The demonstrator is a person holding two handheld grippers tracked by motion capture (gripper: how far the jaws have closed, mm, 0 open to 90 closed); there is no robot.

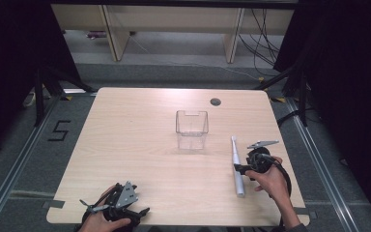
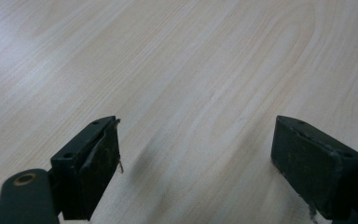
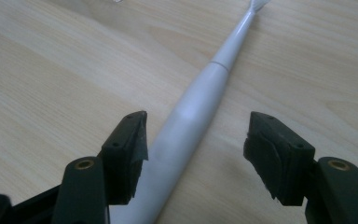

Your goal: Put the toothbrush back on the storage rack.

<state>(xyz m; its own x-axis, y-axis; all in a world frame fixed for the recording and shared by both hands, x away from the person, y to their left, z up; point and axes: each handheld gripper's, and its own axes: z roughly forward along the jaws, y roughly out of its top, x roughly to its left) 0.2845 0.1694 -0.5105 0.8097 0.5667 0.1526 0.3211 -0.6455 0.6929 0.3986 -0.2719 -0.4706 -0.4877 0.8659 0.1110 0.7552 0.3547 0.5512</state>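
A white electric toothbrush [image 1: 237, 166] lies flat on the wooden table [image 1: 125, 135], right of centre, with its head pointing away from the person. My right gripper [image 1: 240, 169] reaches it from the right. In the right gripper view the toothbrush [image 3: 200, 102] handle runs between the jaws of that gripper [image 3: 196, 133], close to the left one, and a gap shows on the other side, so the gripper is open. A clear square plastic cup [image 1: 192, 129] stands upright mid-table and looks empty. My left gripper [image 1: 142, 215] rests near the front left edge, open [image 2: 196, 144] over bare wood.
A small round cable hole [image 1: 215, 101] sits in the table behind the cup. Black curtains flank both sides, and shelving and cables lie on the floor beyond the far edge. A floor mark "5" [image 1: 59, 130] is left of the table.
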